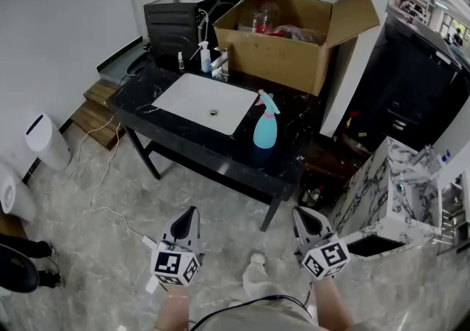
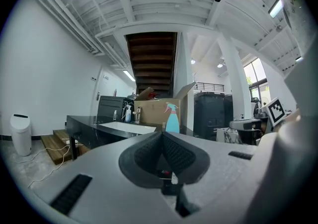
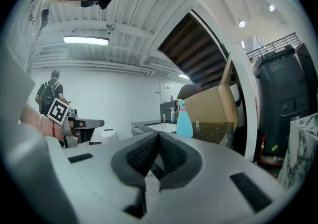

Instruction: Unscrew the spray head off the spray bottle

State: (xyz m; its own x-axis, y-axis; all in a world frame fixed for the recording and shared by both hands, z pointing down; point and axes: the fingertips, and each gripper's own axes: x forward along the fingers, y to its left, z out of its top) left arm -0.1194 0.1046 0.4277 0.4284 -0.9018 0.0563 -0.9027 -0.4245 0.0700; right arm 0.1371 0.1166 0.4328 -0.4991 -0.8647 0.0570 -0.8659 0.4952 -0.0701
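Note:
A light blue spray bottle (image 1: 265,130) with a pink and teal spray head (image 1: 266,101) stands upright on the black marble counter (image 1: 290,168), just right of the white sink (image 1: 205,102). The same bottle (image 2: 172,119) is small and far off in the left gripper view, and the bottle (image 3: 183,119) also appears beyond the jaws in the right gripper view. My left gripper (image 1: 187,213) and right gripper (image 1: 302,213) hang low in front of the counter, well short of the bottle. Both are shut with nothing between their pads.
An open cardboard box (image 1: 294,39) stands on the counter behind the bottle. Small bottles (image 1: 205,57) and a tap cluster at the sink's far edge. A marble-patterned cabinet (image 1: 393,190) is at the right, a white bin (image 1: 45,142) at the left, and cables (image 1: 103,183) trail over the floor.

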